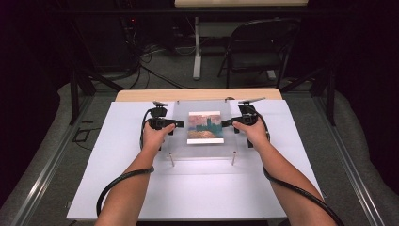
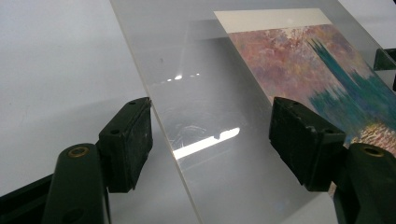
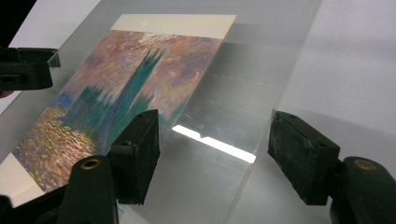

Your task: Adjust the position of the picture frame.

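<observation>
So here's the setup — a clear acrylic sheet (image 1: 200,129) sits raised on little standoff posts (image 1: 233,158) over the white table (image 1: 197,188), with a painted print (image 1: 205,127) (pinkish sky, teal tower, orange water) at its middle. From the high view I can't tell whether the print lies on top of the sheet or under it.

The left gripper (image 1: 175,125) comes in at the sheet's 9 o'clock edge and the right gripper (image 1: 226,123) at the 3 o'clock edge, both pointing inward at each other across the print. In the left gripper view the jaws are spread wide apart, one on each side of the sheet's edge (image 2: 163,140), nothing pinched. Same story in the right gripper view: jaws apart, straddling the opposite edge (image 3: 261,135), with the print just beyond one pad.

My guess at why it's held like this — a flat, slippery panel is hard to lift from one side without tilting it and sliding the picture off, so both sides get lined up symmetrically. The standoffs leave a gap underneath, which probably gives a jaw room to get below the edge.

Looks like the closing step hasn't happened yet. The risk, I'd say, is uneven grip on the smooth plastic.
</observation>
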Tool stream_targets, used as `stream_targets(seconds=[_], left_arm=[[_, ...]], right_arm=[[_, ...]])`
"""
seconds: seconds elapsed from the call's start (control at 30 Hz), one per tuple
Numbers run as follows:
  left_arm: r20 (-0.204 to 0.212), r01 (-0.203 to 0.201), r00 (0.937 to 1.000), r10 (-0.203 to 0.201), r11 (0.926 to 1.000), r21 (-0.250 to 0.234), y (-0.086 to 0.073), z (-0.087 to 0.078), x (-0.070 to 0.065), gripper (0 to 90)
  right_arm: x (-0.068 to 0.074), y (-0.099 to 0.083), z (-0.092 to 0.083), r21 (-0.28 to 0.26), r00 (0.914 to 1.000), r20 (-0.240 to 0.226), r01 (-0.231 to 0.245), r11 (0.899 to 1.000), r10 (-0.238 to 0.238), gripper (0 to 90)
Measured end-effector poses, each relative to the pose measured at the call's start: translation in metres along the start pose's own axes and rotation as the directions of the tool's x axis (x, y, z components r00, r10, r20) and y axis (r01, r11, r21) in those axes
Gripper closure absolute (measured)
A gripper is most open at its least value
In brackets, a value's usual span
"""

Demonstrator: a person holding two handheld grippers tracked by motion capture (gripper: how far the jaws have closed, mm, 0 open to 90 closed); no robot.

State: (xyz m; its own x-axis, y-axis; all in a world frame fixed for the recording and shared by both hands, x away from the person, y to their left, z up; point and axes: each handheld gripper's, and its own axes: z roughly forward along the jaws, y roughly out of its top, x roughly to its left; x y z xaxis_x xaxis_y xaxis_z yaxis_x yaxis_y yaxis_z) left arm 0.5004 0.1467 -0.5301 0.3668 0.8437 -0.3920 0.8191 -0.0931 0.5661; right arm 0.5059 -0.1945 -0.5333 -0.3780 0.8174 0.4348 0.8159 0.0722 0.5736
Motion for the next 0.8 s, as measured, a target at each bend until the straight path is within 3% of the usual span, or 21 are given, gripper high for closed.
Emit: stream_targets(seconds=[0.27,0.47,0.63,0.8], left_arm=[[0.018,0.017,0.9997,-0.017,0.9999,-0.001,-0.0012,0.0005,0.0018,29.8],[0.025,0.004,0.9997,-0.005,1.0000,0.007,-0.0007,0.0018,0.0017,27.4],[0.055,0.041,0.9976,-0.042,0.9991,0.014,-0.0017,0.0037,0.0036,25.9],[0.048,0.042,0.9979,-0.043,0.9990,0.017,-0.0010,0.0048,0.0021,25.3]], right_arm=[[0.0015,0.0009,0.0027,0.016,0.9999,-0.007,-0.011,1.000,0.011,28.8],[0.0022,0.0010,0.0050,0.024,0.9996,-0.012,-0.025,0.999,0.025,27.0],[0.0018,0.0006,0.0068,0.017,0.9993,-0.021,-0.029,0.999,0.030,26.2],[0.0019,0.0011,0.0072,0.021,0.9992,-0.021,-0.033,0.999,0.033,25.9]])
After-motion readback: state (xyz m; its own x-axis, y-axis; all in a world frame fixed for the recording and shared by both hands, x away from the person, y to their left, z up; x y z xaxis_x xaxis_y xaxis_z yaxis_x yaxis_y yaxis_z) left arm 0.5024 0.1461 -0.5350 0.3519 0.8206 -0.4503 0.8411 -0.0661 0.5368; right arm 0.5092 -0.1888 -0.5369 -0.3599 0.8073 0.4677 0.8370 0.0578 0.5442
